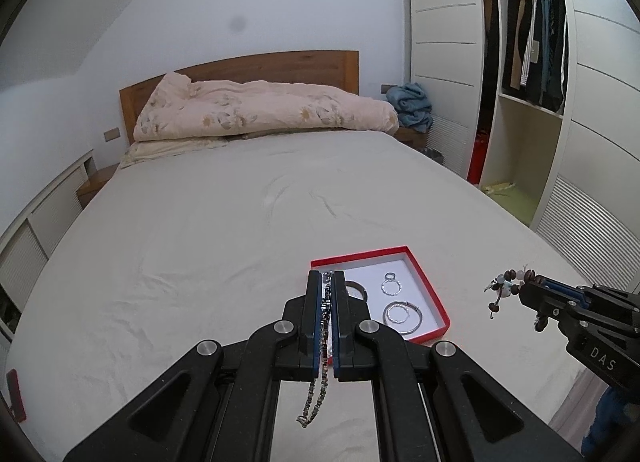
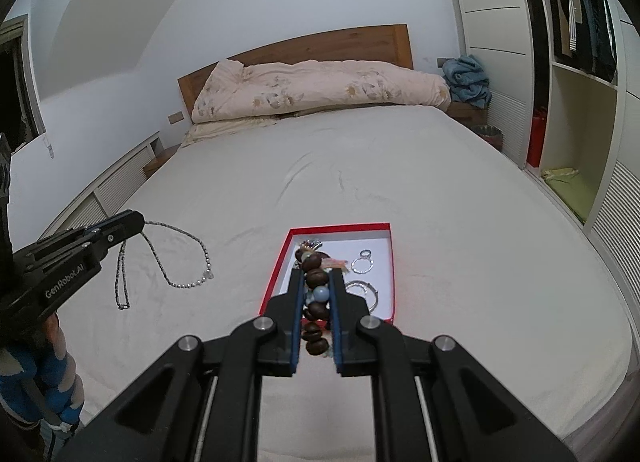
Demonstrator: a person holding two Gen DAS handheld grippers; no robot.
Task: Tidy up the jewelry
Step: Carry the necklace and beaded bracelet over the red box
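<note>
Black left gripper (image 1: pixel 327 282), silver pivot screws; right gripper (image 2: pixel 318 278), blue-edged fingers, blue-white sleeve (image 2: pixel 44 378)

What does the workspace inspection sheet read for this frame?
Surface: bed sheet, beige, lightly wrinkled.
Job's things: red box on the bed holding silver rings and silver bangles; silver chain necklace partly draped on the sheet; beaded bracelet.
Clutter: folded quilt at the headboard, blue cloth beside it.
Grippers: left tongs shut on the silver chain necklace; right tongs shut on the beaded bracelet, above the box.
Cables: nothing seen.
Surroundings: open wardrobe with hanging clothes.
</note>
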